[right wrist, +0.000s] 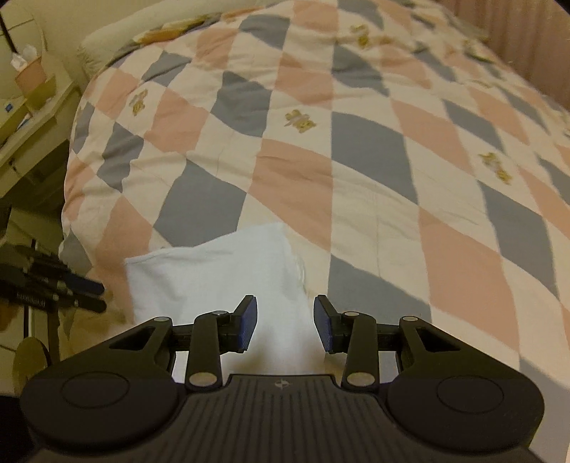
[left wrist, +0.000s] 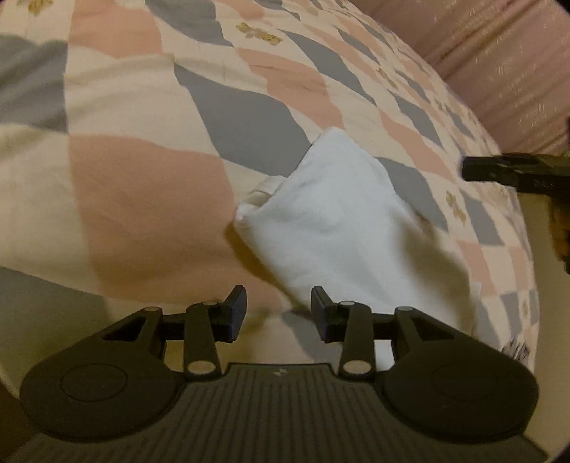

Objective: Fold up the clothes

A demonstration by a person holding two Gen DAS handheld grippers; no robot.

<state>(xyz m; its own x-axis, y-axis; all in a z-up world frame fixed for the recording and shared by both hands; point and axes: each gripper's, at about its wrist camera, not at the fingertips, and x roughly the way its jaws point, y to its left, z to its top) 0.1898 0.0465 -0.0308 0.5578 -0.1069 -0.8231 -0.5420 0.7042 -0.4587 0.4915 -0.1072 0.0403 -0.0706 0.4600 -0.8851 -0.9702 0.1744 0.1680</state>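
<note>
A folded white garment (left wrist: pixel 342 220) lies on the checked quilt (left wrist: pixel 149 185) near the bed's edge. My left gripper (left wrist: pixel 278 313) hovers open just short of its near left corner, with nothing between the fingers. In the right wrist view the same white garment (right wrist: pixel 221 274) lies straight ahead, and my right gripper (right wrist: pixel 285 322) stands open over its near edge, holding nothing. The right gripper's black fingers (left wrist: pixel 498 169) reach in from the right edge of the left wrist view. The left gripper's fingers (right wrist: pixel 71 292) show at the left edge of the right wrist view.
The pink, grey and cream quilt (right wrist: pixel 356 160) covers the whole bed. A pink curtain (left wrist: pixel 498 64) hangs behind the far side. A bedside shelf (right wrist: pixel 32 117) with a pink tissue box (right wrist: pixel 30 74) stands left of the bed. A pillow (right wrist: pixel 117 32) lies at the head.
</note>
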